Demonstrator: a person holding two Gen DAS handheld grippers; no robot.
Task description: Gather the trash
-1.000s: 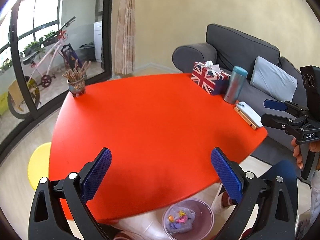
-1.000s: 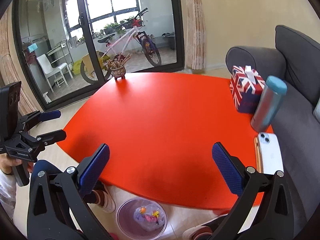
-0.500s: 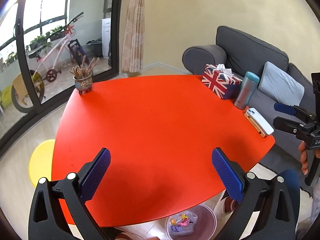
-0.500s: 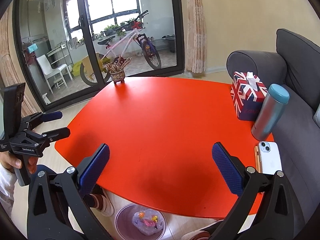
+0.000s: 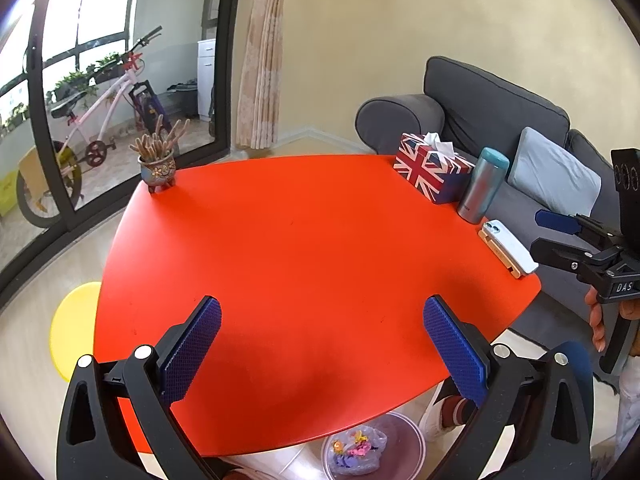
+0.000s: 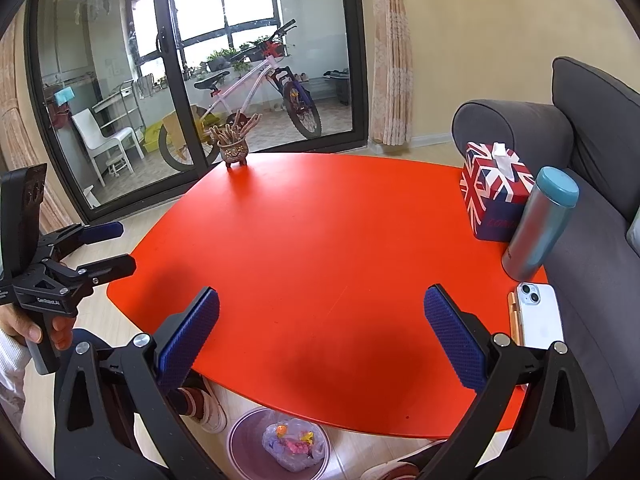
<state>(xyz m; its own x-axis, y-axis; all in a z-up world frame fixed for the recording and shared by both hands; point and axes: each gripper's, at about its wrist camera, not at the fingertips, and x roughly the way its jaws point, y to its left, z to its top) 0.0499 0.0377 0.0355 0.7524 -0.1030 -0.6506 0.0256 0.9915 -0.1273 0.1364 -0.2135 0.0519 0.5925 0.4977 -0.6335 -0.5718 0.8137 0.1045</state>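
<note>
Lying in bin point(image 5: 404, 452), trash point(image 5: 356, 448) below spread left gripper point(image 5: 320, 344)

Daylight poured in through the glass door point(image 6: 192, 92), whose panes glared white in the left wrist view. The room was bright and evenly lit. Soft dark shadows lay on the red worktop point(image 5: 304, 248) nearest the camera. Both views were sharp, though the fisheye bent the door frame and darkened the corners.
</note>
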